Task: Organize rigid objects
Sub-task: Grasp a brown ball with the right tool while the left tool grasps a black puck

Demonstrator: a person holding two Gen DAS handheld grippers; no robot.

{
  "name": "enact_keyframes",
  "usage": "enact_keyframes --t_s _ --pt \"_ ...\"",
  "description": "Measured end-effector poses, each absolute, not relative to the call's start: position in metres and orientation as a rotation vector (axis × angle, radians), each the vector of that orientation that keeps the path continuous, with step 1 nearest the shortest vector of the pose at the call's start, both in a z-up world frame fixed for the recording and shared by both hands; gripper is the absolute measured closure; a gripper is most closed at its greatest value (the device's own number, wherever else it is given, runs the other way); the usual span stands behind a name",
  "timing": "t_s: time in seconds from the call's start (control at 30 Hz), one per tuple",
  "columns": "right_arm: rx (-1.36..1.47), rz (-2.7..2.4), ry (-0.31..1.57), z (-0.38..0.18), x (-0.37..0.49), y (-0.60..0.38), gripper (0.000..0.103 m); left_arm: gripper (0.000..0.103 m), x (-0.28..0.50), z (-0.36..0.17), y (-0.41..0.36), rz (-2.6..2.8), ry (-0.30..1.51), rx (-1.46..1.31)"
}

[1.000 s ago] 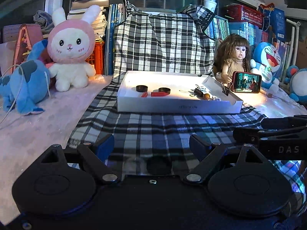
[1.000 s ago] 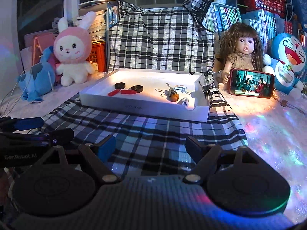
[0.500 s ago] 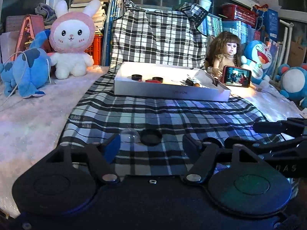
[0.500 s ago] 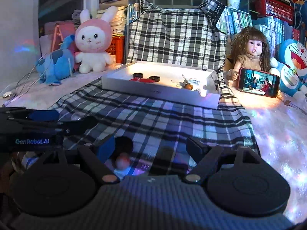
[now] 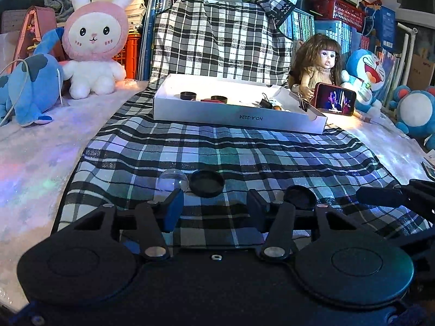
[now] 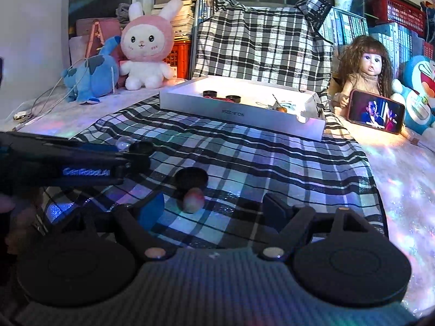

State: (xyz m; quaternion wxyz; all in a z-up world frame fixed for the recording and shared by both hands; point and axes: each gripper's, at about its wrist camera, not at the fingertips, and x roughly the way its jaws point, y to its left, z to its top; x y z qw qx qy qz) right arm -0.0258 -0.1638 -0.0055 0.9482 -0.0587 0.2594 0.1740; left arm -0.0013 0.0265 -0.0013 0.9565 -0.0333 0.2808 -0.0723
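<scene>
My left gripper (image 5: 212, 206) is spread wide and holds nothing. Over the last second I have drawn both grippers back toward the near edge of the plaid cloth (image 5: 217, 152), so the white tray (image 5: 239, 114) now sits farther off at 12 o'clock and loose pieces have entered view. In the left view, a black cap (image 5: 206, 183) lies just ahead of the fingertips at 12 o'clock, a clear dome (image 5: 171, 182) touches or nearly touches it at 11 o'clock, and a second black cap (image 5: 300, 197) lies at 1 o'clock.

My right gripper (image 6: 214, 207) is also wide and empty. A pinkish bead (image 6: 193, 200) now rests between its fingers, nearer the left one, with a black cap (image 6: 191, 178) just beyond it.

Judgement: the retreat has put the remaining loose items within reach. The tray already holds several small parts, so these pieces are the next to collect. The bead looks likely to roll under a closing finger.
</scene>
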Motion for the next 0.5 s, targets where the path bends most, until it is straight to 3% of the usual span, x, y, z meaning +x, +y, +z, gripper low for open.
enact_keyframes --t_s 0.27,0.5 --pt "-0.147 0.366 0.51 -0.007 -0.03 -0.157 0.031 0.054 0.01 -0.004 0.023 -0.147 0.561 -0.066" --pt "-0.165 0.355 0.48 -0.007 -0.033 -0.154 0.035 0.057 0.016 -0.005 0.018 -0.15 0.555 -0.057"
